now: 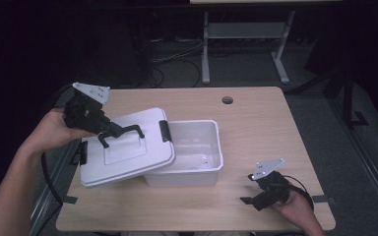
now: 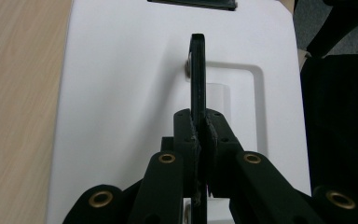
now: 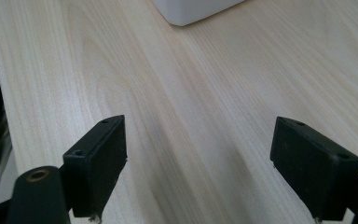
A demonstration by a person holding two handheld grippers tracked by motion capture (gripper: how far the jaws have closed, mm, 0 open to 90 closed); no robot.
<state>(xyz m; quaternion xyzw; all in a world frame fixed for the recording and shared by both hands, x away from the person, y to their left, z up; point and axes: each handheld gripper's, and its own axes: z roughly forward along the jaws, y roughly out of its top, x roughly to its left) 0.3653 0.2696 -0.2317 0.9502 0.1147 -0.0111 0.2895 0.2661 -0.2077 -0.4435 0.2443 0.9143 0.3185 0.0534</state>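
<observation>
White plastic lid (image 1: 128, 150) with a black handle (image 1: 122, 132) hangs tilted over the left end of the open white box (image 1: 197, 147), its right edge resting above the box's rim and its left edge lower, out past the box toward the table's (image 1: 256, 123) left side. Its long axis runs left to right across the table, slightly skewed, with a black latch (image 1: 164, 130) at the right end and another at the left. The handle's bar lies along that same axis. The left gripper (image 1: 109, 131) is clamped tight on the handle; in the left gripper view its fingers (image 2: 186, 135) pinch the thin black bar edge-on. The right gripper (image 1: 256, 199) rests low near the table's front right corner, its jaws spread wide over bare wood with nothing between them.
</observation>
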